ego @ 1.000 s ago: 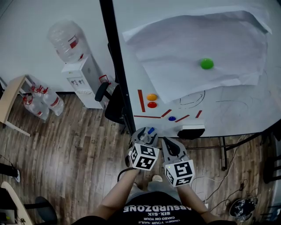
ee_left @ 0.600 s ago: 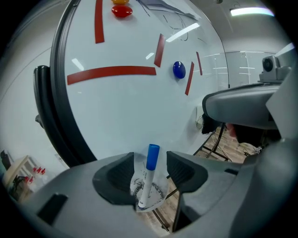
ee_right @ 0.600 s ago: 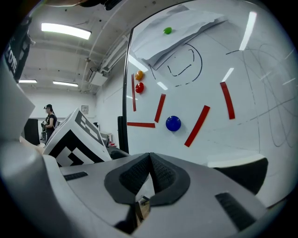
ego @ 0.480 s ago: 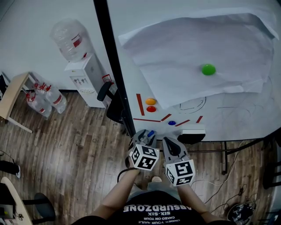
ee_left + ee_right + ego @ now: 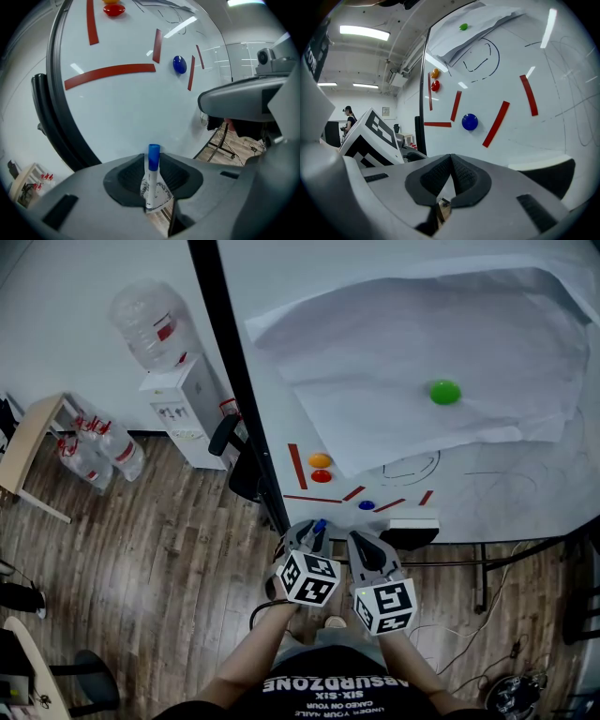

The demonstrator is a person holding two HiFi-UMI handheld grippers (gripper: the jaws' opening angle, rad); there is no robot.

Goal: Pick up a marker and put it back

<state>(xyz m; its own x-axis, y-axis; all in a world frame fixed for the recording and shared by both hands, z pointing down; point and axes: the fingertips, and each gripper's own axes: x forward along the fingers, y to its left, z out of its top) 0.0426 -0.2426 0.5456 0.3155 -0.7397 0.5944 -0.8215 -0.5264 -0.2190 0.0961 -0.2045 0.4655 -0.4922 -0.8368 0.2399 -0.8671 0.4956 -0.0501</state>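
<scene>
A white marker with a blue cap [image 5: 152, 176] stands upright between the pads of my left gripper [image 5: 152, 164], whose jaws are closing on it and press its barrel. In the head view the blue cap of the marker [image 5: 319, 524] pokes out of the left gripper [image 5: 312, 535], just below the whiteboard [image 5: 487, 474]. My right gripper [image 5: 361, 545] hangs close beside it on the right. In the right gripper view the right gripper [image 5: 451, 161] is shut, pads touching, with nothing between them.
The whiteboard carries red strips, a blue magnet [image 5: 367, 505], orange [image 5: 320, 460] and red [image 5: 322, 476] magnets, and a paper sheet [image 5: 422, 352] with a green magnet [image 5: 444, 392]. An eraser block [image 5: 409, 524] sits at its lower edge. A water dispenser [image 5: 178, 399] stands left.
The left gripper's jaws have drawn together around the marker. Both grippers stay in nearly the same spot below the board; the head view has drifted slightly.
</scene>
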